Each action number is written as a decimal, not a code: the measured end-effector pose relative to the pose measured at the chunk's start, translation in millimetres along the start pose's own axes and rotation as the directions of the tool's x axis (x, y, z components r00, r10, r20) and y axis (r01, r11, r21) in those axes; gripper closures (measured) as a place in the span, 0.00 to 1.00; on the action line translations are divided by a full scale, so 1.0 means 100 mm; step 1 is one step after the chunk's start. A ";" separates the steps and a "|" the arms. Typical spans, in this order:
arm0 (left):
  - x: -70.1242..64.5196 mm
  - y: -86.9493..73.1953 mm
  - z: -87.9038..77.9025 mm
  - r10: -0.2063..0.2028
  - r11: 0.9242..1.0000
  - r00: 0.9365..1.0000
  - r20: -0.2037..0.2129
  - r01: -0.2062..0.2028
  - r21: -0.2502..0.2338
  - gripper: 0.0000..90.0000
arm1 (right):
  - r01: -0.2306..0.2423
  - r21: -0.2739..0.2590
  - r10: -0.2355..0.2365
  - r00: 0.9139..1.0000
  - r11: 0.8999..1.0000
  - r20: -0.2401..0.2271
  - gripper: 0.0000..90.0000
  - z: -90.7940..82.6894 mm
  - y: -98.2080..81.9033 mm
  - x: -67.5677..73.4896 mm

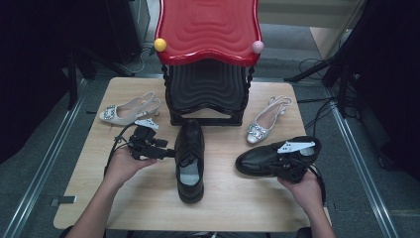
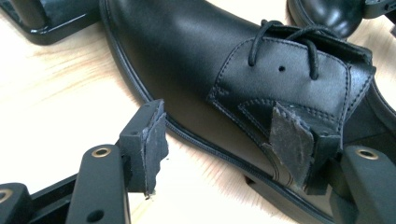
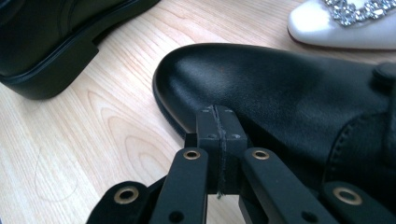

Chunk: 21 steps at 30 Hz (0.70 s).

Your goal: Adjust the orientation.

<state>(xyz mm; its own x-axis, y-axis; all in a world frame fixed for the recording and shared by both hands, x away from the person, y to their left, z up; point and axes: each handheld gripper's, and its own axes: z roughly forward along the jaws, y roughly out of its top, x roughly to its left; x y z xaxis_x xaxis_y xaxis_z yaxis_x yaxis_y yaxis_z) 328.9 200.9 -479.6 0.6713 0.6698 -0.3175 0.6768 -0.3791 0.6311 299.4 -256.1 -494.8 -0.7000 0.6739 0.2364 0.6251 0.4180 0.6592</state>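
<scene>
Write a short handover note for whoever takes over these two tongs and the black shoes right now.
Left tongs: open, one jaw resting on the side of the middle black shoe.
Right tongs: shut, empty, against the right black shoe.
Both black shoes lie on the table before the red stool; two pale slingbacks flank it.
Done: nothing gripped.
Left, probably: pair the black shoes.

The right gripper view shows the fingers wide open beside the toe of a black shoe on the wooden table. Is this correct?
Not quite. The right gripper has its fingers pressed shut together with nothing between them, as the right gripper view shows. They do sit beside the toe of the black shoe on the wooden table.
</scene>
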 end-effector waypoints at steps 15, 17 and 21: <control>-0.03 -0.15 -0.06 -0.013 1.000 1.000 -0.019 0.013 -0.005 0.41 | 0.004 0.000 -0.004 0.999 1.000 -0.040 1.00 0.22 0.21 -0.02; -0.04 -0.16 -0.05 -0.012 1.000 1.000 -0.021 0.012 -0.004 0.41 | 0.007 -0.008 -0.008 0.999 1.000 -0.036 1.00 0.24 0.25 0.00; -0.05 -0.17 -0.04 -0.011 1.000 1.000 -0.020 0.011 0.002 0.41 | 0.015 -0.017 -0.015 0.999 1.000 -0.038 1.00 0.28 0.30 0.01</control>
<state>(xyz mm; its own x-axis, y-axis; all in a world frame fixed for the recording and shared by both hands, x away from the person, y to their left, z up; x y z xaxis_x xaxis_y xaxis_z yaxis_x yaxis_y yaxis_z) 312.5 206.2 -486.2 0.6578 0.6865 -0.3097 0.6844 -0.3733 0.6263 326.9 -226.1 -495.0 -0.7220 0.6438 0.2533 0.6088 0.4173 0.6747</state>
